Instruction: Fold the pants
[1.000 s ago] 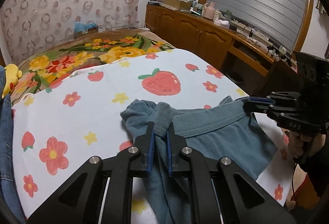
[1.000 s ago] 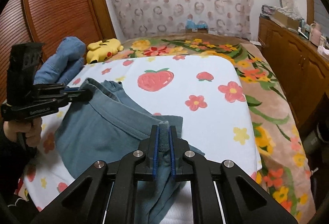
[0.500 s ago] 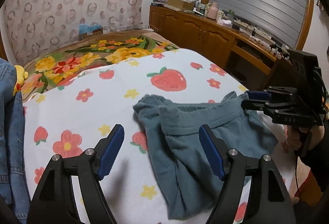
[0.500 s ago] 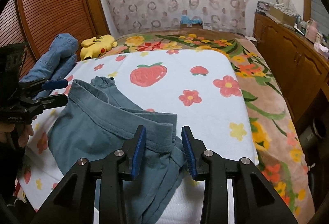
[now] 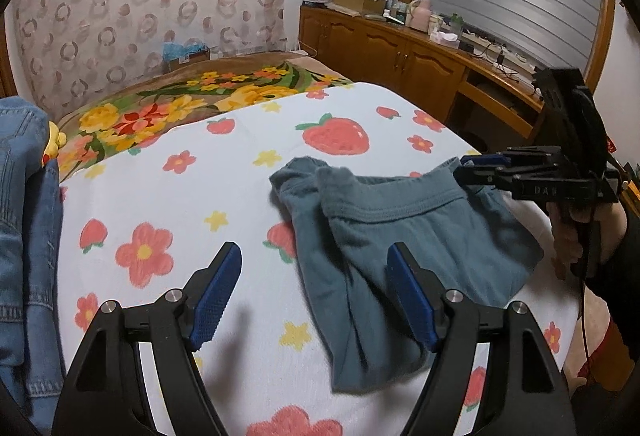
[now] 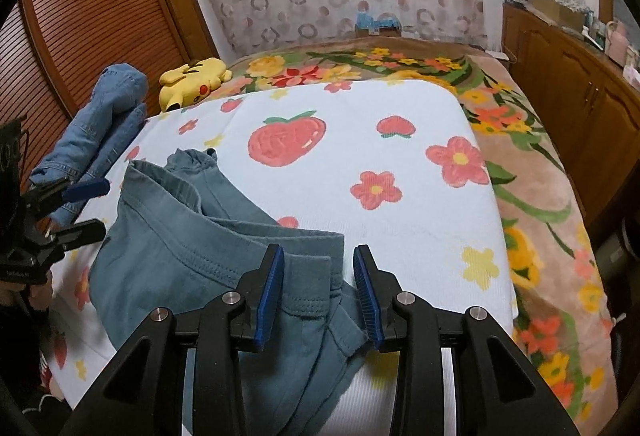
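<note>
My left gripper [image 5: 314, 300] hangs released over the bed, its blue fingers [image 5: 216, 292] spread wide; they have just been opening, and nothing sits between them but the white blanket [image 5: 168, 196] with its strawberries and flowers. The pants [image 5: 400, 236], blue-grey and rumpled, lie on that blanket just ahead and to the right of this gripper, touching neither finger, with one bunched waistband corner nearest the middle of the bed and the legs trailing back toward me. My right gripper [image 6: 319, 292] is released too: its fingers [image 6: 272, 288] have just been opening and now stand partly apart, with the other waistband corner lying slack on the blanket between them, not pinched. In the left view the right gripper [image 5: 476, 166] shows side-on at the far end of the waistband, held in my right hand [image 5: 572, 232]. In the right view the left gripper [image 6: 90, 206] shows at the left edge, its tips apart, beside the pants' far edge. The pants [image 6: 168, 248] lie doubled, one layer over the other, near the blanket's near edge. A heap of denim [image 6: 100, 124] rests along the bed's left side, with a yellow plush toy [image 6: 192, 78] just beyond it. A floral cover [image 6: 532, 196] shows beyond and to the right of the blanket, and a wooden cabinet [image 5: 404, 56] stands along the wall to the right.
</note>
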### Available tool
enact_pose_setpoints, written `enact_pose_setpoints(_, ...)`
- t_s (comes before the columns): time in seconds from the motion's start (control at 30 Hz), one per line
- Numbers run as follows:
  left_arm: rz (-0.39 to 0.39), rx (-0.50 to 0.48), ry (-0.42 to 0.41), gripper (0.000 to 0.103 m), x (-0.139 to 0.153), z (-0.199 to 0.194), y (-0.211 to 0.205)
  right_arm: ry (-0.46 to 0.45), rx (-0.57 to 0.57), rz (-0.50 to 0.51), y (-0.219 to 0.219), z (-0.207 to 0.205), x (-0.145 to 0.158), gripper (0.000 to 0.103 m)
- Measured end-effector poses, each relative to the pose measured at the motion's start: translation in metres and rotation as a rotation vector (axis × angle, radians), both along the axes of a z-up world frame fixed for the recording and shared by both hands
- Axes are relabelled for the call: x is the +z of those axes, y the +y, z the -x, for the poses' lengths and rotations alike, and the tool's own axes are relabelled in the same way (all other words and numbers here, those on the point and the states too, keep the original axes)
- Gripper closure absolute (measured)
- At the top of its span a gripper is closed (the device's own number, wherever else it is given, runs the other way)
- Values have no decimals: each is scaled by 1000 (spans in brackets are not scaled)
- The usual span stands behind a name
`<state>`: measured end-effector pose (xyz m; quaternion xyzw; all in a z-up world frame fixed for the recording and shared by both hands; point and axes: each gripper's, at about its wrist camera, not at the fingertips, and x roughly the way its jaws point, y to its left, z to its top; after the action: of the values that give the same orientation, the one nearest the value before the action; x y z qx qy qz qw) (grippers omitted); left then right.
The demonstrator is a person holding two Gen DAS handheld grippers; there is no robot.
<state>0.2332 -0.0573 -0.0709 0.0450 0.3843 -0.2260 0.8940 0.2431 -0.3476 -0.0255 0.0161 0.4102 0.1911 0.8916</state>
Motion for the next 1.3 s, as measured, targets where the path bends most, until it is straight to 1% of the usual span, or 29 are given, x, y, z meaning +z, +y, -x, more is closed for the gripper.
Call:
enact_pose_setpoints(0.03, -1, -1, 3, 27, -1, 2, 0, 0, 6, -1, 0, 0, 0, 65)
enact_pose_setpoints(0.07, -2, -3, 5, 27, -2, 5, 1, 0, 9, 1, 1, 1, -1, 69)
enact_pose_setpoints(0.1, -4, -3, 7, 27, -3, 7, 1, -3, 13, -1, 2, 2, -1, 80)
enact_pose_setpoints(0.2, -12, -5, 14, 27, -6, 14, 1, -10, 36, 10, 5, 5, 1, 91)
enact_pose_setpoints(0.27, -16, -6, 17, 27, -7, 18, 1, -37, 34, 6, 4, 9, 5, 92)
enact_pose_setpoints(0.33, -15, -10, 14, 28, -8, 24, 0, -81, -19, 18, -2, 13, 11, 92)
enact_pose_setpoints(0.4, -12, -18, 12, 30, -8, 30, -1, -92, -67, 28, -7, 16, 12, 92)
enact_pose_setpoints(0.43, -10, -21, 11, 33, -8, 33, -1, -89, -79, 40, -6, 17, 11, 92)
enact_pose_setpoints(0.47, -8, -23, 12, 37, -8, 35, -2, -80, -79, 45, -6, 19, 9, 92)
enact_pose_setpoints(0.5, -4, -28, 13, 38, -7, 37, -2, -73, -75, 35, -7, 21, 8, 86)
enact_pose_setpoints(0.53, -1, -30, 13, 40, -7, 39, -2, -68, -77, 28, -8, 24, 8, 84)
enact_pose_setpoints(0.57, 5, -34, 11, 46, -6, 41, -2, -67, -79, 24, -9, 28, 8, 81)
enact_pose_setpoints(0.6, 10, -37, 12, 49, -6, 43, -2, -63, -72, 20, -10, 32, 9, 78)
enact_pose_setpoints(0.67, 14, -38, 13, 59, -6, 46, -3, -65, -62, 16, -11, 40, 12, 75)
enact_pose_setpoints(0.7, 19, -43, 14, 62, -5, 47, -4, -69, -63, 16, -11, 46, 15, 70)
enact_pose_setpoints(0.77, 25, -52, 16, 70, -5, 51, -6, -70, -59, 19, -10, 53, 20, 64)
enact_pose_setpoints(0.87, 28, -60, 24, 73, -7, 52, -10, -76, -56, 30, -10, 72, 20, 62)
enact_pose_setpoints(1.07, -5, -27, 53, 73, -19, 46, -13, -30, -29, 25, -7, 101, 6, 62)
enact_pose_setpoints(1.2, -2, -13, 73, 73, -23, 44, -11, -5, -33, 16, -7, 111, -3, 62)
enact_pose_setpoints(1.3, -1, -4, 79, 74, -26, 42, -10, -15, -42, 22, -7, 113, -2, 61)
